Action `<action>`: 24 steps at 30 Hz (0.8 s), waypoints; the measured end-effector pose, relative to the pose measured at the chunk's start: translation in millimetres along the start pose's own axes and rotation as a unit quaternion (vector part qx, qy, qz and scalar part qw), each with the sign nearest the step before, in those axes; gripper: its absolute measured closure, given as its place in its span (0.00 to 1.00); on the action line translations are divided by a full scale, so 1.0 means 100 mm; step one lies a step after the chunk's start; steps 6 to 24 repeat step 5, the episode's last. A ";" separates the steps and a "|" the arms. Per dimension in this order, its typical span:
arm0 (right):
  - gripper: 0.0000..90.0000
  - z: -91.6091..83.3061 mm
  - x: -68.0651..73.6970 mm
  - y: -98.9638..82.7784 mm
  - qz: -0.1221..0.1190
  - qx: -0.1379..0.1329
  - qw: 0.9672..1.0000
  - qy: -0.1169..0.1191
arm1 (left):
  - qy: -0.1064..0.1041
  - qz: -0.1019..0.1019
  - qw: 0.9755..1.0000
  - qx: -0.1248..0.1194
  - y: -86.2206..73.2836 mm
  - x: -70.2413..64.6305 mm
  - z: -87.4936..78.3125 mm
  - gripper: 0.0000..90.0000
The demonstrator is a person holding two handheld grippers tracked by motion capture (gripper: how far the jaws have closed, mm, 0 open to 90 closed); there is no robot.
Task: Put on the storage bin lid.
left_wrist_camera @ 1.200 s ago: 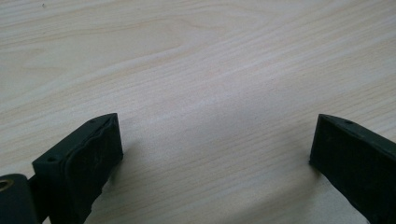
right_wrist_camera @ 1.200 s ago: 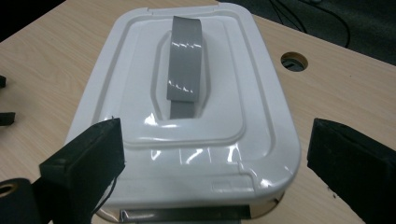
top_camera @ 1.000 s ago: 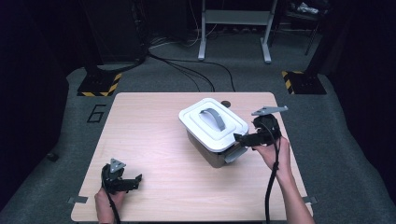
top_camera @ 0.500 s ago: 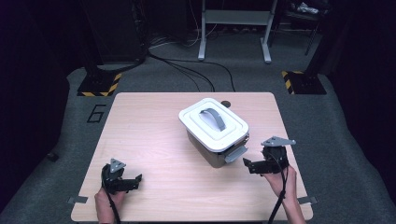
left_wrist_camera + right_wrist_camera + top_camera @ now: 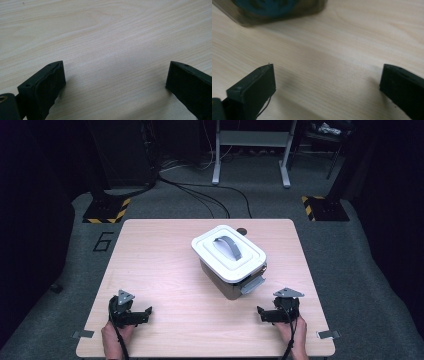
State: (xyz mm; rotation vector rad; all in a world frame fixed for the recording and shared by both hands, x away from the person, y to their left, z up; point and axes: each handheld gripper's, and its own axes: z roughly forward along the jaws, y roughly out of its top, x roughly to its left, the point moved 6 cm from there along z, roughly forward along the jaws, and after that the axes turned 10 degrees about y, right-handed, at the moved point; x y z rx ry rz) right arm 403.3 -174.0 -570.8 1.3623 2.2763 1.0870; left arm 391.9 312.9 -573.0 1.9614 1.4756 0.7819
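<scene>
Two hand-held grippers down at the near edge of the surface (image 5: 165, 255), both empty, jaws spread wide with bare wood between them. Left hand-held gripper (image 5: 146, 311) at near left, same spot as a second ago. Right hand-held gripper (image 5: 261, 311) now at near right, pulled back from the box (image 5: 231, 261): a second ago up against its right side, half a second ago already clear and lower.

Box unchanged in place: right of centre on the surface, turned at an angle, white lid (image 5: 227, 252) on, grey handle (image 5: 229, 246) across the top, grey latch (image 5: 253, 284) sticking out at the near right corner. Well apart from both grippers.

Hard to read: in the right gripper view, box (image 5: 279, 11) cut off at the top edge and blurred, translucent wall with something dark blue-green behind, not identifiable. Jaw tips in both gripper views cut by the frame. Hands mostly under the grippers, forearms cut off at the bottom of the high view. Small dark round item (image 5: 242, 231) at the far edge behind the box, too small to tell.

Light wood-grain top, rounded corners. Grey floor carpet (image 5: 350, 255) with a "6" (image 5: 102, 241) marked at left, black-yellow striped blocks (image 5: 105, 211) either side, cables (image 5: 200, 195) running back to a metal stand (image 5: 250, 150); rest of room dark.
</scene>
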 end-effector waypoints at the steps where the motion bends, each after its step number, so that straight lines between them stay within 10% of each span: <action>1: 0.00 0.01 0.00 -0.01 -0.002 0.000 1.000 -0.013 | 0.000 0.000 1.000 0.000 0.00 0.00 0.00 0.03; 24: 0.00 0.01 0.01 -0.01 -0.009 0.003 1.000 -0.008 | 0.000 0.000 1.000 0.001 0.00 0.00 0.00 0.03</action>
